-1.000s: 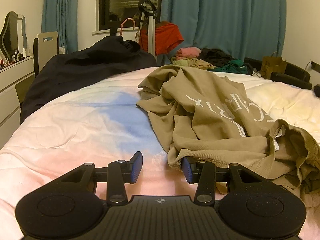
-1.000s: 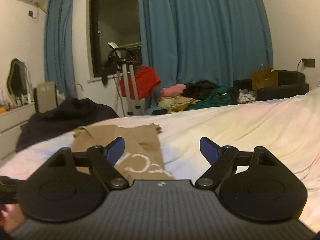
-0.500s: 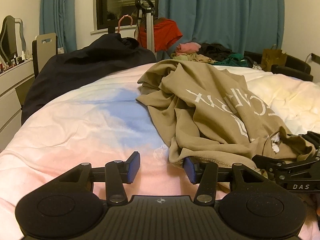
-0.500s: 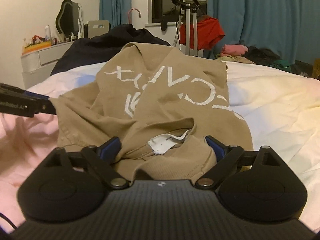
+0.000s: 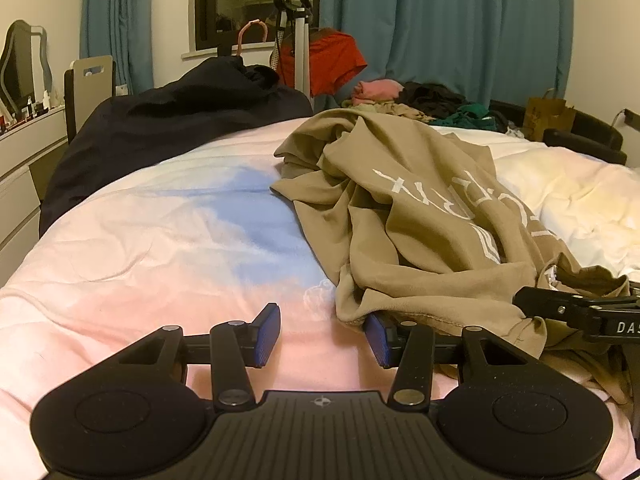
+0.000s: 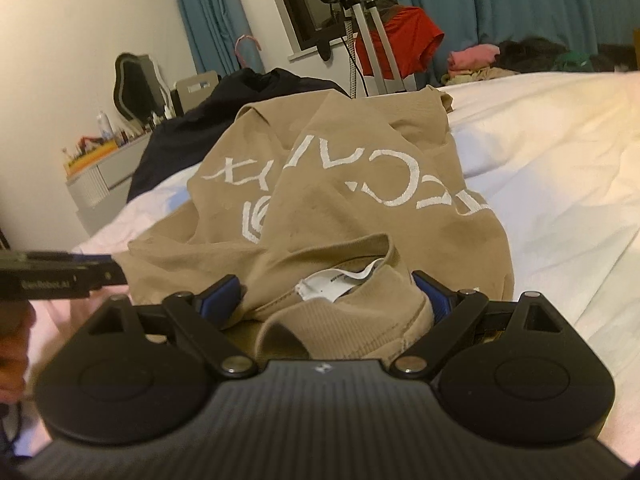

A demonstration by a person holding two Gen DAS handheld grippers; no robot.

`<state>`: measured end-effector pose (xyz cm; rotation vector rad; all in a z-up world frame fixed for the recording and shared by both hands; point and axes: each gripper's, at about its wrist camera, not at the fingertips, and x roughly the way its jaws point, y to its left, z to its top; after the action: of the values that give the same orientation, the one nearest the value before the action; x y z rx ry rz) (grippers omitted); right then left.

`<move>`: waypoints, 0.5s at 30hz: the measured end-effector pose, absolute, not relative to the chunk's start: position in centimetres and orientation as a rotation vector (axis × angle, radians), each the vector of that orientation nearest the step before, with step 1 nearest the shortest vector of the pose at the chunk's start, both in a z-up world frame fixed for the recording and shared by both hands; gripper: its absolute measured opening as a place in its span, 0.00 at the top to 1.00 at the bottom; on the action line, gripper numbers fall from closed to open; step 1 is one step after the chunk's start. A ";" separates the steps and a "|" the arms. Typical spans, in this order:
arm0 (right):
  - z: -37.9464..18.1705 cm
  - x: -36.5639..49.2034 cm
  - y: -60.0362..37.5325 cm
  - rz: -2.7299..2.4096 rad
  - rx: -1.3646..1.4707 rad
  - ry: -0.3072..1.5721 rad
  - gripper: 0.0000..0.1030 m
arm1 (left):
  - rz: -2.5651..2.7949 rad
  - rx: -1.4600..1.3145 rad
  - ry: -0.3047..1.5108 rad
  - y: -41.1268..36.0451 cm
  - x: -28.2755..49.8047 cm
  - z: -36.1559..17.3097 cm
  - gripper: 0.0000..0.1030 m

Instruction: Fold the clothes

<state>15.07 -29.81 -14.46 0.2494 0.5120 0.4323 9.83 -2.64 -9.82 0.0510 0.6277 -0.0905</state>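
Note:
A tan T-shirt with white lettering (image 5: 420, 216) lies crumpled on the bed (image 5: 160, 248). My left gripper (image 5: 322, 334) is open, low over the bedding at the shirt's near edge; the hem drapes over its right finger. My right gripper (image 6: 332, 300) is open, its fingers on either side of the ribbed collar (image 6: 344, 320) and white neck label (image 6: 336, 284) of the shirt (image 6: 360, 184). The right gripper also shows at the right edge of the left wrist view (image 5: 576, 312). The left gripper shows at the left edge of the right wrist view (image 6: 60, 276).
A dark garment (image 5: 180, 120) lies heaped at the bed's far left. Beyond it stand a tripod stand (image 5: 296, 40) with a red garment, a pile of clothes (image 5: 420, 100), teal curtains and a white dresser (image 5: 24, 148) at the left.
My right gripper has come down from above the bed to the shirt's collar, which now sits between its open fingers. My left gripper has stayed at the hem.

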 end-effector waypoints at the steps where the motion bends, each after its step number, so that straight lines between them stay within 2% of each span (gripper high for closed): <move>1: -14.5 15.1 -30.0 0.436 0.263 0.512 0.11 | -0.089 0.046 0.630 -2.6 9.9 -9.8 0.52; 10: -15.8 15.6 -33.7 0.521 0.554 0.482 0.11 | -0.071 0.063 0.643 -3.1 10.0 -10.2 0.52; 13: -18.0 15.9 -37.0 0.603 0.850 0.412 0.11 | -0.063 0.097 0.656 -3.5 10.1 -10.8 0.52; 15: -20.4 15.6 -39.7 0.681 1.125 0.284 0.11 | -0.063 0.131 0.667 -4.1 10.3 -11.2 0.52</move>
<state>15.58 -39.72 -20.43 1.1248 0.2839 0.6814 10.25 -4.06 -11.21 0.1306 0.6668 -0.0628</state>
